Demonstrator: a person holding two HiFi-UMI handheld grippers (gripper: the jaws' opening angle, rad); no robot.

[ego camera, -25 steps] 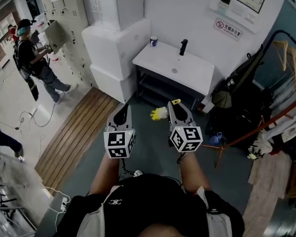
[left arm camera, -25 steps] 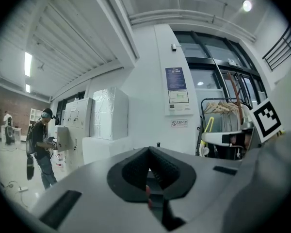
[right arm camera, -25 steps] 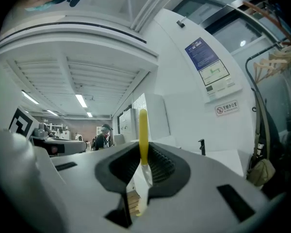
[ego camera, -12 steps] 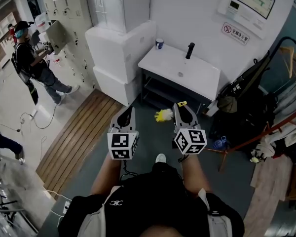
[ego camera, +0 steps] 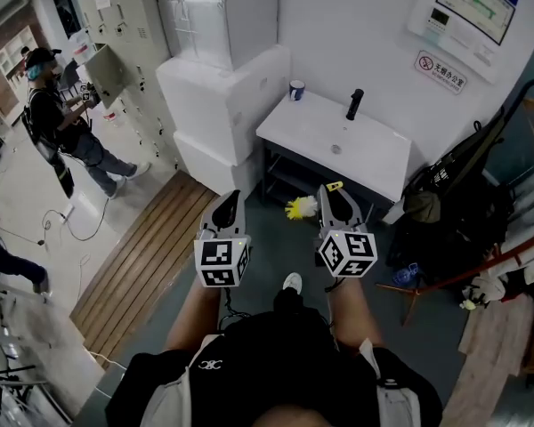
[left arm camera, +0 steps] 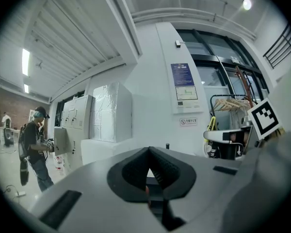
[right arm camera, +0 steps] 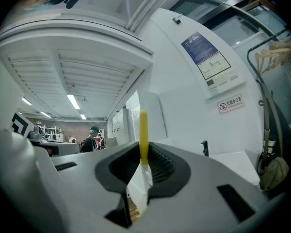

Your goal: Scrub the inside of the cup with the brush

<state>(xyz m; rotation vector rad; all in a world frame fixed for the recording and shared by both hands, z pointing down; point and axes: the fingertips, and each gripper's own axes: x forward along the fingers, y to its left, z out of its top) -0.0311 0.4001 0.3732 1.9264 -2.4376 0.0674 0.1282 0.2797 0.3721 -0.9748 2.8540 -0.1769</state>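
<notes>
A small blue-and-white cup [ego camera: 296, 89] stands on the back left corner of the white sink counter [ego camera: 374, 154], beside a black faucet [ego camera: 354, 104]. My right gripper [ego camera: 335, 194] is shut on a brush [ego camera: 301, 208]. Its yellow bristles stick out to the left, and in the right gripper view its yellow handle [right arm camera: 143, 135] rises between the jaws of that gripper [right arm camera: 143, 154]. My left gripper [ego camera: 227, 205] is shut with nothing in it, and its pads meet in the left gripper view [left arm camera: 149, 152]. Both grippers point level toward the sink, still well short of it.
Large white boxes [ego camera: 222, 96] stand left of the sink. A person [ego camera: 58, 105] stands by grey lockers at far left. A wooden floor strip [ego camera: 142, 256] runs on the left. A clothes rack with hangers and bags [ego camera: 481, 194] crowds the right.
Both grippers have moved forward toward the sink together, which now sits nearer in the head view. A shoe has stepped into view below the grippers. The jaws stay as they were.
</notes>
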